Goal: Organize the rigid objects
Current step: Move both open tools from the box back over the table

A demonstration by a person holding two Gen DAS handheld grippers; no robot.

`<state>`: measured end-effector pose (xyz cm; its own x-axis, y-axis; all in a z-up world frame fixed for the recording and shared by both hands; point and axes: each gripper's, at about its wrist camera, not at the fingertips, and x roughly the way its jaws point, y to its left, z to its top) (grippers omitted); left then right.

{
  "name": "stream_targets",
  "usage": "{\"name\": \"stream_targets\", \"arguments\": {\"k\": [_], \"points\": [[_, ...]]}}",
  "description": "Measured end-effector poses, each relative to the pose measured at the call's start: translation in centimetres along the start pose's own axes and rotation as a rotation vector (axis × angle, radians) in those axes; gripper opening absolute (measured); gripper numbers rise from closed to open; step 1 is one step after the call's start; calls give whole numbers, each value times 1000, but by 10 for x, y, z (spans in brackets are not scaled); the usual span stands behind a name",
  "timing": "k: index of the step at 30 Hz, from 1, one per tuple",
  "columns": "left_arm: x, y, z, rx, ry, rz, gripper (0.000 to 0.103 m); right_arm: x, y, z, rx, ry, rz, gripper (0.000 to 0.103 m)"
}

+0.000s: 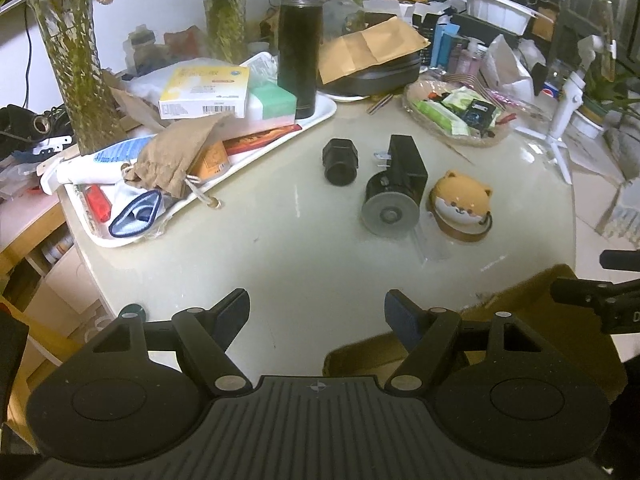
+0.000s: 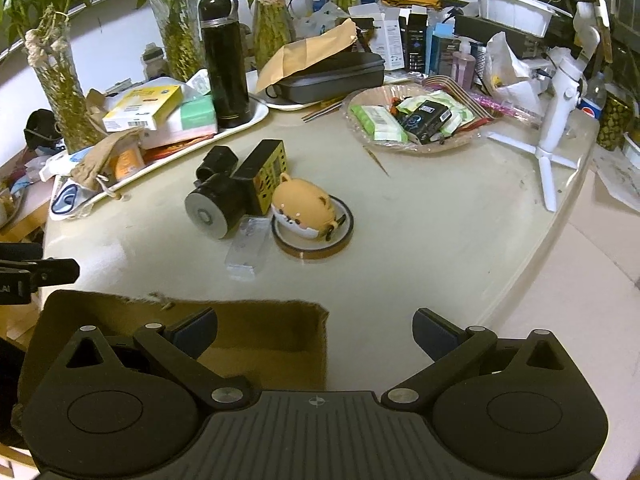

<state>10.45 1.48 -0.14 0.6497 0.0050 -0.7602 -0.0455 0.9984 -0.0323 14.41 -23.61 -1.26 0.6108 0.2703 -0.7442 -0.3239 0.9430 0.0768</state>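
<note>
while both claws hang over the near edge of the pale round counter (image 1: 280,240), nothing sits between their fingers. the left claw (image 1: 317,312) has its fingers apart, and so does the right claw (image 2: 315,330). below them lies a brown cardboard box (image 2: 256,344) at the counter's near edge; from the right camera it sits under the left finger of the right claw.

out in the middle of the counter is a little group of hard things. a small black cap (image 1: 340,162) stands alone on the left. just beside it is a black block (image 1: 406,162) with a round black can (image 1: 390,206) lying on its side against it, its grey end facing the cameras. a clear plastic case (image 2: 247,250) lies flat in front of the can. next to the block sits an orange dog toy (image 1: 462,200), resting on a brown tape roll (image 2: 314,240).

farther back, a white tray (image 1: 320,114) holds a tall black bottle (image 1: 300,44), boxes and a brown cloth bag (image 1: 176,156). a woven basket (image 2: 360,100) of packets sits well apart on the right, near a white tripod stand (image 2: 554,128).
</note>
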Motion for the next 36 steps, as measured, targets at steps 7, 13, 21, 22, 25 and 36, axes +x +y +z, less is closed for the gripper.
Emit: {"name": "stream_targets", "arguments": {"k": [7, 13, 21, 22, 25, 36], "points": [[9, 0, 8, 24, 1, 9, 74, 8, -3, 8, -14, 4, -17, 103], [16, 3, 15, 31, 0, 16, 74, 17, -5, 15, -23, 10, -25, 103], [27, 4, 26, 44, 1, 16, 74, 31, -12, 26, -22, 20, -25, 103], [28, 5, 27, 45, 1, 14, 74, 32, -12, 28, -21, 21, -23, 103], [32, 5, 30, 48, 2, 8, 74, 38, -14, 33, -24, 23, -17, 103], [48, 4, 43, 72, 1, -16, 74, 61, -11, 50, -118, 24, 56, 103]]}}
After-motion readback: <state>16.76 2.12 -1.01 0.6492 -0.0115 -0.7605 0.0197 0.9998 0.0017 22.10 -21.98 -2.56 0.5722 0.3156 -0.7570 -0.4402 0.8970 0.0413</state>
